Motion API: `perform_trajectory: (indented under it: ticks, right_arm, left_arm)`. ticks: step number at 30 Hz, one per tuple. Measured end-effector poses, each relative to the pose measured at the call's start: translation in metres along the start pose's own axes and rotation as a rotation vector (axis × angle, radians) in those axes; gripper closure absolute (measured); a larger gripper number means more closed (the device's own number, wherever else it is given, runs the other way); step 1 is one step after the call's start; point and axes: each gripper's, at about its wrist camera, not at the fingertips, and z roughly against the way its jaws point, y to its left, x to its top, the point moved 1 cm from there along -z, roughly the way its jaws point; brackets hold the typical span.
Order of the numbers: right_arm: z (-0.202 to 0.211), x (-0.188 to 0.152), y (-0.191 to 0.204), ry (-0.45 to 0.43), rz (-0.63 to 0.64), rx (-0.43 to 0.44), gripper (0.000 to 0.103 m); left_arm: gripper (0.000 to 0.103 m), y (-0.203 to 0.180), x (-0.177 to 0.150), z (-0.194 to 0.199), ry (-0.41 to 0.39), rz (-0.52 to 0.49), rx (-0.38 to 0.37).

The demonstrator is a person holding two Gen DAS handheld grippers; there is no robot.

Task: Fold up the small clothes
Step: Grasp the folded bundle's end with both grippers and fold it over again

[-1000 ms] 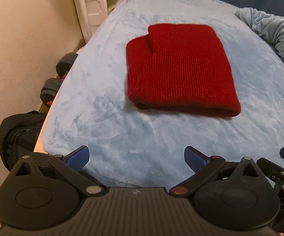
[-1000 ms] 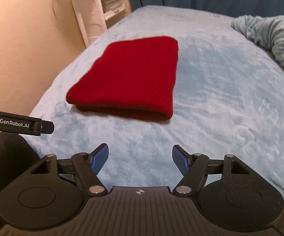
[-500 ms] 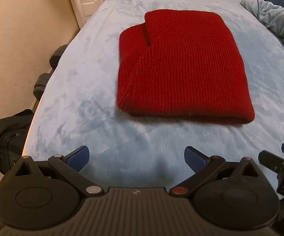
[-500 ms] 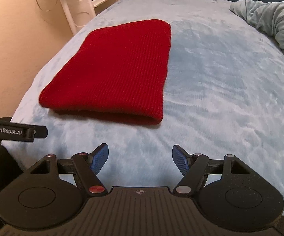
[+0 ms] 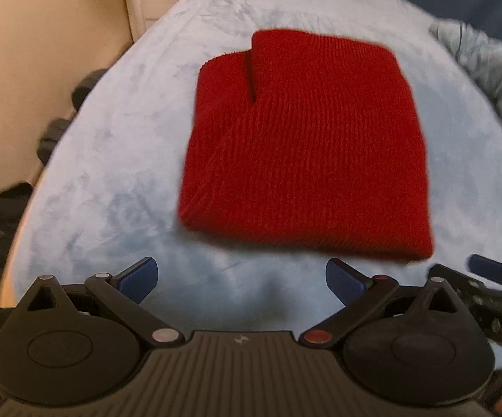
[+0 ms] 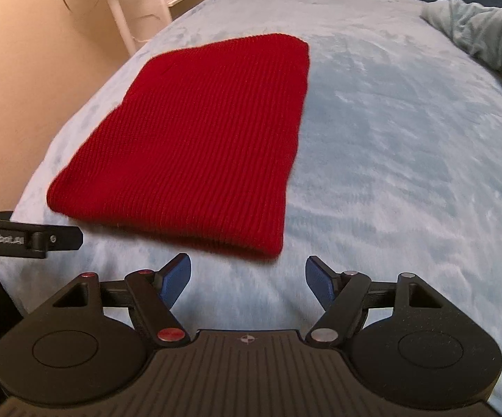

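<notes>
**Two grippers close in on a red knit hat laid flat on a blue blanket**

A red knit hat (image 5: pixel 303 146) lies flat on a pale blue plush blanket (image 6: pixel 407 173), its thick rolled hem facing the cameras and a short slit showing at its far left corner in the left wrist view. The left gripper (image 5: pixel 242 279) hangs just short of that near hem with its blue pads spread wide and nothing between them. The right gripper (image 6: pixel 247 278) is likewise spread, empty, and poised by the hem's right-hand corner, not touching the knit. A crumpled grey-blue cloth (image 6: pixel 487 34) sits well apart at the right edge of the bed, and a white shelf unit (image 6: pixel 136 7) stands beyond the blanket's far left side.

The step in hand appears to be the approach: both tools are lined up on the near edge, and no grasp has begun. The next move likely calls for each gripper to come down on a near corner of the hem, pinching all the knit layers together, before the edge is carried over toward the far side. The thick, stretchy hem may slip or bunch if caught only by its top layer.
</notes>
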Motion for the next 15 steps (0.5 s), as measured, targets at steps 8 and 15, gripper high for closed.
perform_trajectory:
  ticks: [8, 15]
  right_arm:
    - [-0.071, 0.153, -0.083, -0.033, -0.23, 0.115, 0.015]
    - [-0.176, 0.238, -0.106, 0.082, -0.382, 0.127, 0.015]
  left_arm:
    - [0.0, 0.027, 0.015, -0.032, 0.024, 0.308, -0.136]
    - [0.0, 0.073, 0.006, -0.069, 0.111, 0.652, -0.214]
